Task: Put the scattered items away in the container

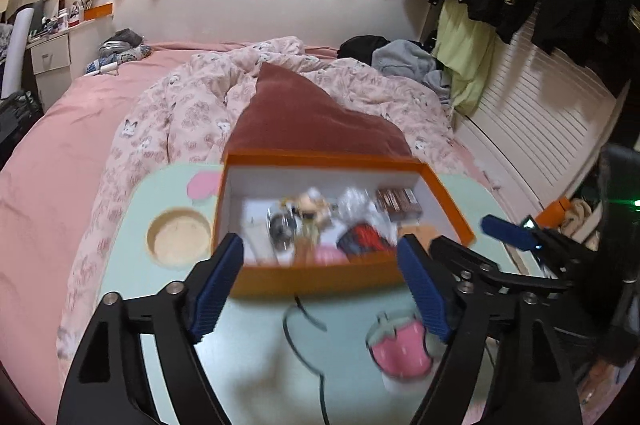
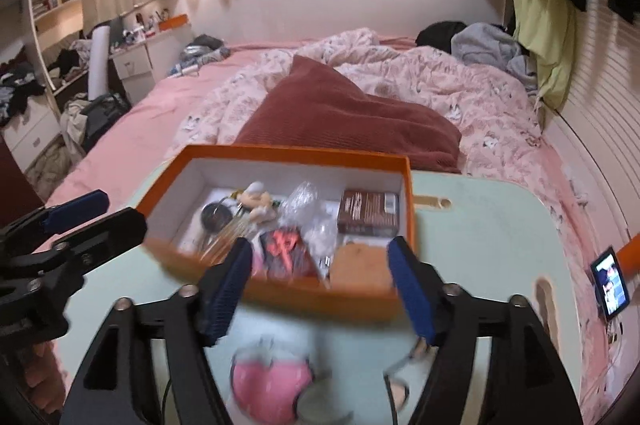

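Grippers both wide open, nothing between the blue pads: left gripper (image 1: 328, 289) and right gripper (image 2: 324, 289) hang side by side at the near edge of the pale green counter (image 2: 480, 245). Just beyond them sits the orange cardboard box with white lining (image 2: 280, 155), holding a brown packet (image 2: 368, 213), crinkled clear plastic (image 2: 304, 197) and blurred oddments.

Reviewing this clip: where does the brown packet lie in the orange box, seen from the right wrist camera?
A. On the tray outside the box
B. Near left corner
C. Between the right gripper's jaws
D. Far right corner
D: the brown packet lies against the orange box's far right corner.
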`<state>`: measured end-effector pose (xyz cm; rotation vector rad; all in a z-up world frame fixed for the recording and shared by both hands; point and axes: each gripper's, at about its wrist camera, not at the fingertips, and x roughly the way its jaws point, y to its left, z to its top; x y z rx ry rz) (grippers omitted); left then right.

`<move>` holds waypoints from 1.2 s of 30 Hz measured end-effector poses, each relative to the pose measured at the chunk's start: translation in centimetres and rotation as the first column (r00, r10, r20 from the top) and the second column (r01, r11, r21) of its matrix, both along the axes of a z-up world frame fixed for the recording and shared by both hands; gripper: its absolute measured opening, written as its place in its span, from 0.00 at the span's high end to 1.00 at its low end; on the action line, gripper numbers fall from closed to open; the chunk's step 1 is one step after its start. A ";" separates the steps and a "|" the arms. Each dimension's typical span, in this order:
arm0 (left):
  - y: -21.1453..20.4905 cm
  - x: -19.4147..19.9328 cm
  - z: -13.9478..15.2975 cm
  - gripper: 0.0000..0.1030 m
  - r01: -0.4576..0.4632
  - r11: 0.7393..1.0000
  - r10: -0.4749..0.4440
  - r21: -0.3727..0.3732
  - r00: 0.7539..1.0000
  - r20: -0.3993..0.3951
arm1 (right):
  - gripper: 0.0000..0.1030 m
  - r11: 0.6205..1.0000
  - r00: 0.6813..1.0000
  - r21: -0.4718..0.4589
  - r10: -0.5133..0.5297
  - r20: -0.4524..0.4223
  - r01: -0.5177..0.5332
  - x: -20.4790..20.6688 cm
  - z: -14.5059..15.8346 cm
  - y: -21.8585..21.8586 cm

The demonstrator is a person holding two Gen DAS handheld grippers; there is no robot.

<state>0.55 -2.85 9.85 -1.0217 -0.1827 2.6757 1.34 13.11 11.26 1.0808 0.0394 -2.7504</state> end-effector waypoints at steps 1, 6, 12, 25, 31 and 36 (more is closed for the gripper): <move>0.2 0.8 -0.7 0.22 0.003 1.000 -0.003 -0.008 1.000 0.019 | 0.24 1.000 1.000 0.005 -0.001 0.001 0.001 1.4 -0.1 0.0; 0.9 3.4 -4.8 0.22 0.005 1.000 -0.006 0.006 0.992 0.126 | 0.24 0.998 0.995 0.061 -0.008 0.104 0.002 5.2 -3.2 0.2; 0.3 3.3 -8.6 0.22 -0.066 0.998 0.066 -0.009 0.972 0.224 | 0.23 0.993 0.964 0.108 -0.063 0.260 0.036 5.1 -7.6 0.7; 1.7 3.5 -10.0 0.00 -0.084 0.973 0.122 -0.216 0.978 0.170 | 0.00 0.990 0.953 0.119 -0.106 0.283 0.075 5.2 -7.9 1.8; 1.2 3.7 -10.3 0.00 -0.079 0.973 0.117 -0.216 0.979 0.168 | 0.00 0.990 0.954 0.117 -0.104 0.282 0.074 5.3 -7.8 1.8; 1.2 3.7 -10.3 0.00 -0.065 0.975 0.100 -0.213 0.982 0.158 | 0.00 0.991 0.954 0.115 -0.103 0.281 0.073 5.4 -7.7 1.9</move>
